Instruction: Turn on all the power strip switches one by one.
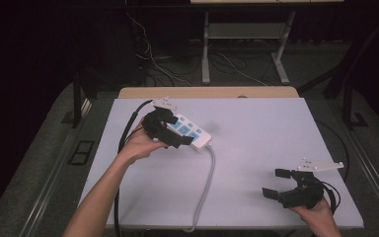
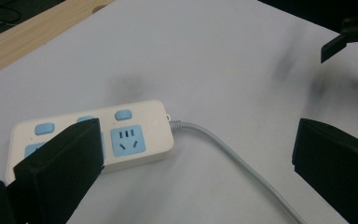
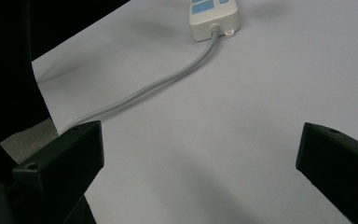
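A white power strip [image 1: 193, 132] with blue sockets lies on the white board [image 1: 256, 133], left of centre. Its grey cable [image 1: 206, 185] runs toward the near edge. My left gripper [image 1: 173, 129] hovers over the strip's left part, open. In the left gripper view the strip [image 2: 135, 137] lies partly behind the left finger [image 2: 60, 168], and the cable [image 2: 233, 158] passes between the wide-apart jaws. My right gripper [image 1: 277, 182] stands open at the near right, with nothing in it. The right gripper view has the strip's end [image 3: 213, 16] and the cable [image 3: 158, 86] far ahead.
A wooden table edge [image 1: 207, 92] borders the board at the back. Behind it a desk frame [image 1: 246, 44] stands among loose cables on the floor. A black cable [image 1: 128, 123] trails from the left gripper. The other gripper [image 2: 354, 37] sits top right in the left gripper view.
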Demonstrator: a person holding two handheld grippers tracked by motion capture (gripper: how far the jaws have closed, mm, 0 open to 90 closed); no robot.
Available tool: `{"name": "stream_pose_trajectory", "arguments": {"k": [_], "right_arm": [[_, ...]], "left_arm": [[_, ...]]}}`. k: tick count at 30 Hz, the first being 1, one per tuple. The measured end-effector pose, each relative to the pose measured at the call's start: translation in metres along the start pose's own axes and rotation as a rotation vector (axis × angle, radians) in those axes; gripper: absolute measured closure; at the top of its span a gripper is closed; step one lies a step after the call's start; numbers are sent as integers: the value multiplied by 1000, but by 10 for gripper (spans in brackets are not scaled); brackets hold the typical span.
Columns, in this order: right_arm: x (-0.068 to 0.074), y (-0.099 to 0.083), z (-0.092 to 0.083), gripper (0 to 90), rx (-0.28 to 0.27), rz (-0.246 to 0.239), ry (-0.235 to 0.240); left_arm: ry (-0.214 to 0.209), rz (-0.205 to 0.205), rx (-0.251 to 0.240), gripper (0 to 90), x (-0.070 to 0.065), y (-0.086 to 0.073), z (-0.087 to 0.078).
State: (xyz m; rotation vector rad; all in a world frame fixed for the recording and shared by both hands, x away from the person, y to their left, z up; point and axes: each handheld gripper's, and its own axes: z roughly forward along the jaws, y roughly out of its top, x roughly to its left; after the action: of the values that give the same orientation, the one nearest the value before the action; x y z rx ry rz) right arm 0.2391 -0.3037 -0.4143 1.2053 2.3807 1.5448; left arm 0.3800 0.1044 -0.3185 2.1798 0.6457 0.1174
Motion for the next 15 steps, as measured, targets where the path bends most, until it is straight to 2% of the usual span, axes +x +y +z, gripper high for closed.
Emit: {"name": "stream_pose_trajectory", "arguments": {"k": [7, 15], "right_arm": [[0, 0, 0, 5, 3, -2, 1], [-1, 0, 0, 5, 1, -2, 2]], "left_arm": [[7, 13, 26, 7, 10, 12, 5], [15, 5, 39, 14, 21, 24, 12]]}}
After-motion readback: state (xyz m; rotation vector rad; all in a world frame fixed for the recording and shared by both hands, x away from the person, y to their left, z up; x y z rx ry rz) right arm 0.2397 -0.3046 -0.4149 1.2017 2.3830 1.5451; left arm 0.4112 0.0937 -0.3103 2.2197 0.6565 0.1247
